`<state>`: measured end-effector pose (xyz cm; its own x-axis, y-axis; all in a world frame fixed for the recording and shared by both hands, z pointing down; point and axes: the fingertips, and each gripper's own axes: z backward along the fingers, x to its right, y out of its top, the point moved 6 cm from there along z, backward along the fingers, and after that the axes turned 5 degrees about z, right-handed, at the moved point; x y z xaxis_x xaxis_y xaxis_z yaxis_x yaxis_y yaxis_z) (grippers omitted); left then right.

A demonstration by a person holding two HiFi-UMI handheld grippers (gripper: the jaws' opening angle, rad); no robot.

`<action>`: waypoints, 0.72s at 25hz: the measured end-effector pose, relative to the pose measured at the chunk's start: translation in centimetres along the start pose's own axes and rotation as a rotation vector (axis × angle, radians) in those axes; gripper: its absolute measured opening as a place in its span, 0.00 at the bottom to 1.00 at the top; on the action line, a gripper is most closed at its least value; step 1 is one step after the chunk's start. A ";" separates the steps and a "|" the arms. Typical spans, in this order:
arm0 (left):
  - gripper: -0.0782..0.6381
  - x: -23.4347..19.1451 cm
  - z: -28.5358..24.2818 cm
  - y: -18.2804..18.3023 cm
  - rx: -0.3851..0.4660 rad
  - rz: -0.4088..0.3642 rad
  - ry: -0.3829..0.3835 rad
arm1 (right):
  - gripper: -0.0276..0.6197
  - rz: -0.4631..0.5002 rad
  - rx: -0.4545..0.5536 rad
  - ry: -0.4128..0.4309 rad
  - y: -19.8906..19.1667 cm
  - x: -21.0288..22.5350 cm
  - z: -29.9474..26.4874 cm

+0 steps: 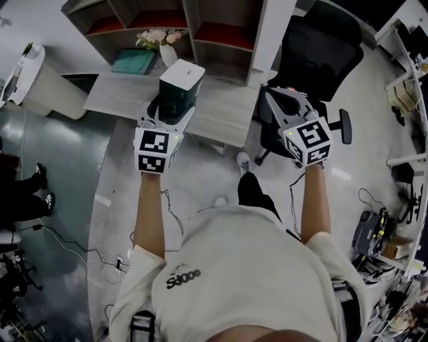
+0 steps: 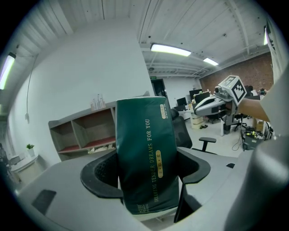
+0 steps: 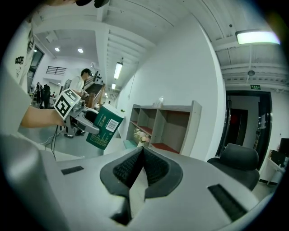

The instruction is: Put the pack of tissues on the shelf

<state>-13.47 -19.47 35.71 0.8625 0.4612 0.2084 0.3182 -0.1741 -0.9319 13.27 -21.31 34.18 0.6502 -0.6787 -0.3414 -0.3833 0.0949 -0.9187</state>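
The dark green soft pack of tissues (image 1: 181, 81), clamped in the left gripper (image 1: 172, 112), is not yet on the grey open shelf (image 1: 189, 20); the right gripper (image 3: 140, 159) is closed on nothing.

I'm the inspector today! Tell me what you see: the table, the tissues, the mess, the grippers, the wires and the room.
Surface: light wooden table in front of the shelf.
Job's things: green pack of tissues, held upright in the air; shelf, tissues not yet on it.
Clutter: vase of flowers and a flat teal item on the table.
Grippers: left gripper shut on the pack; right gripper shut, empty.
Cables: loose wires on the floor.
Surroundings: black office chair beside the table.
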 end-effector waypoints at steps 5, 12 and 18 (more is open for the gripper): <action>0.62 -2.2 -5.8 1.7 -0.015 -0.011 0.023 | 0.05 -0.045 0.047 -0.001 -0.2 5.6 -5.0; 0.62 -4.1 -14.3 4.1 -0.053 -0.060 0.036 | 0.05 -0.111 0.037 0.037 -2.3 11.6 -11.0; 0.62 -5.1 -20.9 5.7 -0.106 -0.145 0.010 | 0.05 -0.205 0.033 0.054 -4.1 15.1 -14.0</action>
<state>-7.84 -41.02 35.58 0.8083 0.4792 0.3419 0.4789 -0.1976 -0.8553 15.50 -42.18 35.56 0.6761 -0.7240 -0.1368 -0.2243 -0.0254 -0.9742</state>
